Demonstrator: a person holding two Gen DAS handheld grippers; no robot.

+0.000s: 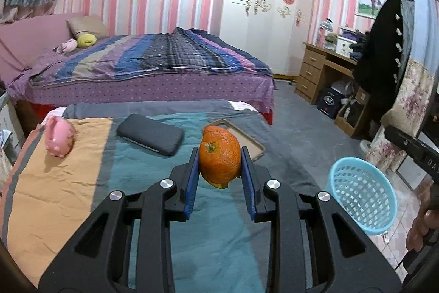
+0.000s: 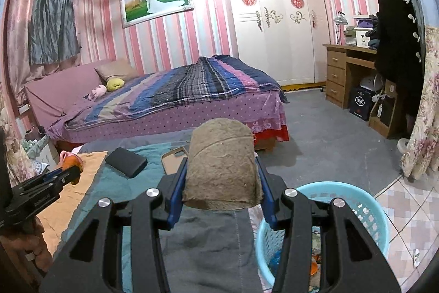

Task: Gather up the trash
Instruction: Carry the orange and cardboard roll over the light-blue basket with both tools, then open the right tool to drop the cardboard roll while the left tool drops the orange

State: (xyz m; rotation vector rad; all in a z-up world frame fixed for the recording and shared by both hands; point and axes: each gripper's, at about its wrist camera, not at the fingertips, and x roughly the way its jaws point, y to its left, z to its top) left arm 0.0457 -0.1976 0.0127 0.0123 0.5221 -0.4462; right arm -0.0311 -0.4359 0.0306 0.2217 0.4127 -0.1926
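Gripping 1 orange peel [image 1: 219, 155] and 1 cardboard tube [image 2: 221, 164] beside 1 basket [image 2: 365, 208]

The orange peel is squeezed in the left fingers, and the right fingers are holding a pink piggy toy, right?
Not quite. The orange peel is in the left gripper, but the right wrist view shows the right gripper holding a grey-brown cardboard tube. The pink piggy toy lies on the blanket.
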